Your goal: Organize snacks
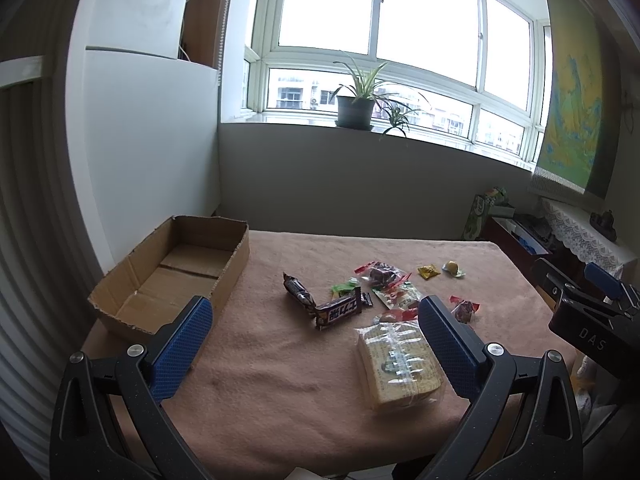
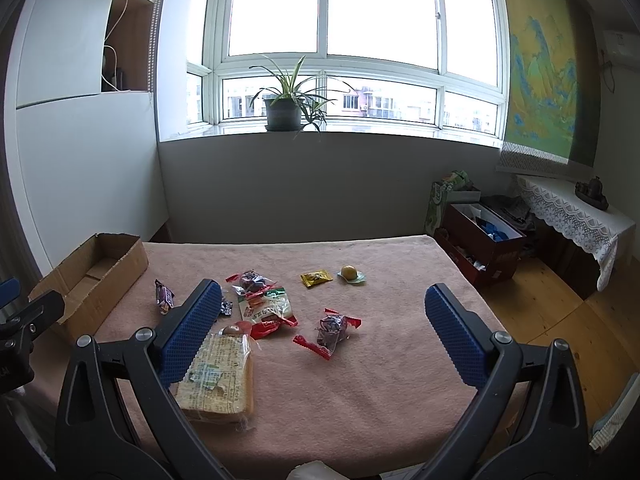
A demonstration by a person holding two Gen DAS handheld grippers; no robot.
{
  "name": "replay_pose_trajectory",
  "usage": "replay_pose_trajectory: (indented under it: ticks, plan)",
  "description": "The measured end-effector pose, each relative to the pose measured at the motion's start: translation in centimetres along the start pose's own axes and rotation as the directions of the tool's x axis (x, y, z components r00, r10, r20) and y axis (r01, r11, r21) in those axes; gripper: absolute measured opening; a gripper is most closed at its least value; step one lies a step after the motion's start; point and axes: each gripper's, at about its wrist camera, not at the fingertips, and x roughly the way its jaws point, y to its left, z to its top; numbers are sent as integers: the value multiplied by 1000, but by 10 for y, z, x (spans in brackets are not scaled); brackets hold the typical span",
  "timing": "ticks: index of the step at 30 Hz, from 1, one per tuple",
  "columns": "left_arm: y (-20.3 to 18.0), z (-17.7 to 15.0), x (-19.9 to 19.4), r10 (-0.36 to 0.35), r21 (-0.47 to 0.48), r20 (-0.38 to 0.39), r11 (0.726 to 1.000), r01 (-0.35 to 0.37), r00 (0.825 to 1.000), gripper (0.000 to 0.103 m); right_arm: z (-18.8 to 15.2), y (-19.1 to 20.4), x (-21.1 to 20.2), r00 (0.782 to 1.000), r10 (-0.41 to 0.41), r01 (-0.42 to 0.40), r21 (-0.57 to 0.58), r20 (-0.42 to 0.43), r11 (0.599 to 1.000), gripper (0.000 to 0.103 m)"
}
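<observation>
A table covered with a pinkish-brown cloth (image 1: 280,380) is seen from both wrist views, with snacks scattered over its middle. The left gripper (image 1: 316,344) is held spread wide above the near edge, nothing between its blue pads (image 1: 182,344). The right gripper (image 2: 324,332) is likewise released, its jaws far apart and holding nothing; in the left wrist view it is seen at 3 o'clock, beside the table's right edge.

An open cardboard box (image 1: 172,272) is set on the far left corner of the table, at about 10 o'clock from the left gripper; no snack can be seen in the part of its interior that shows. The snacks all lie on the cloth outside it. A clear-wrapped block of crackers (image 1: 396,368) is placed nearest, at 4 o'clock in the left view, just beside that gripper's right pad. Beyond it, toward 12 o'clock, a dark chocolate bar with white lettering (image 1: 340,312) and a second dark wrapped bar (image 1: 298,290) are lying end to end. A green-and-red packet (image 2: 266,306) is found at the middle of the heap, with a red-twisted sweet (image 2: 250,280) just behind it. Another red-ended wrapped sweet (image 2: 330,330) is lying apart, at the centre of the right view. Farther off, at 1 o'clock, a small yellow sachet (image 2: 316,279) and a round yellow sweet in clear wrap (image 2: 351,273) are set side by side.

A potted plant (image 2: 284,114) is standing on the windowsill at 12 o'clock.
</observation>
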Motion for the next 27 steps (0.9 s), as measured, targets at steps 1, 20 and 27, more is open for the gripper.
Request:
replay_pose_trajectory:
  ticks: [1, 20, 27]
  plan:
    - [0, 0, 0, 0, -1, 0, 1000, 0, 1000, 102, 0, 0, 0, 1000, 0, 0, 0, 0, 1000, 103]
    - [3, 0, -1, -2, -5, -2, 1000, 2, 1000, 102, -2, 1, 2, 1000, 3, -3, 5, -7, 1000, 103]
    - [3, 1, -2, -2, -6, -4, 1000, 2, 1000, 102, -4, 2, 3, 1000, 5, -5, 0, -6, 1000, 103]
